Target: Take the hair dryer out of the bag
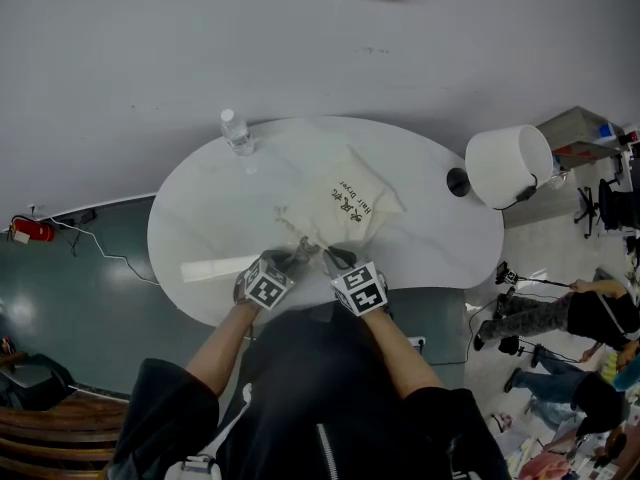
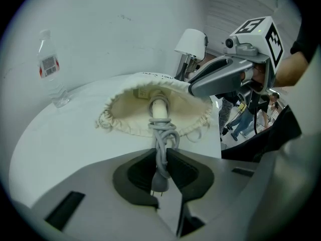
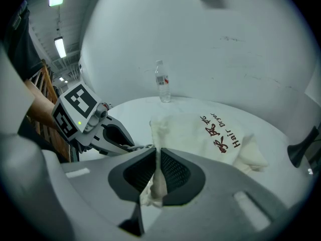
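- Left gripper [image 2: 160, 159]: jaws clamped on grey cord [image 2: 163, 137] of hair dryer [image 2: 159, 107].
- Right gripper [image 3: 157, 172]: jaws pinching rim of cloth bag [image 3: 200, 134].
- Hair dryer: handle end showing in the bag's open mouth, on white table [image 1: 200, 228].

A matt cream cloth bag [image 1: 345, 208] is lying on a glossy, smooth white worktop [image 1: 200, 228]; a smooth grey plastic-coated cord [image 2: 163, 134] is trailing from the bag.
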### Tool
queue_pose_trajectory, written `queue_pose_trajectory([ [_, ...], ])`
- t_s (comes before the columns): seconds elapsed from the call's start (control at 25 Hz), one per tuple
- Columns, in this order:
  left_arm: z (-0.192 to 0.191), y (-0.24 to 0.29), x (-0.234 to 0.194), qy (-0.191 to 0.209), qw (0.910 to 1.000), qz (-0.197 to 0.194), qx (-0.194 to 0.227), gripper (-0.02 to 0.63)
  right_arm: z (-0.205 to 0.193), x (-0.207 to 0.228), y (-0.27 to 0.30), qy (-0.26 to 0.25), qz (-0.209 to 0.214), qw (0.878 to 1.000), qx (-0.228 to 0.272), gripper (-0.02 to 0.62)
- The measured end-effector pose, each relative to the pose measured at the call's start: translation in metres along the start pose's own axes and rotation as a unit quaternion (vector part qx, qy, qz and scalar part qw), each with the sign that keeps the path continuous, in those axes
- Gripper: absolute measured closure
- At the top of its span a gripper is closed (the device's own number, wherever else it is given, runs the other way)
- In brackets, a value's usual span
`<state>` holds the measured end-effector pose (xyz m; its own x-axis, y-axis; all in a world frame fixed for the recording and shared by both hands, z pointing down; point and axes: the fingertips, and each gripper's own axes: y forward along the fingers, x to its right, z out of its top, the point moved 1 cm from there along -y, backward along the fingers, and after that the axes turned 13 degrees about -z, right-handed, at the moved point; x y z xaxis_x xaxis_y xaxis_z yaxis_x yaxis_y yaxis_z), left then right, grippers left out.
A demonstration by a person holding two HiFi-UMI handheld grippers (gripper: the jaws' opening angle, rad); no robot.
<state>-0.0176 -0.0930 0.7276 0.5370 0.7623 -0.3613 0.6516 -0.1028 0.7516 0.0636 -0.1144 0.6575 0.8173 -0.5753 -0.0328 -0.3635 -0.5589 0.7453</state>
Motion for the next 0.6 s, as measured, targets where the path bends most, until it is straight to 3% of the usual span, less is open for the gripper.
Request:
queue_pose_trajectory([
  [0.6, -0.019, -0.012, -0.004, -0.006, 0.9999, 0.001, -0.008, 0.535, -0.002, -0.002, 0.003, 0.003, 0.003, 1.0, -0.003, 0.565],
])
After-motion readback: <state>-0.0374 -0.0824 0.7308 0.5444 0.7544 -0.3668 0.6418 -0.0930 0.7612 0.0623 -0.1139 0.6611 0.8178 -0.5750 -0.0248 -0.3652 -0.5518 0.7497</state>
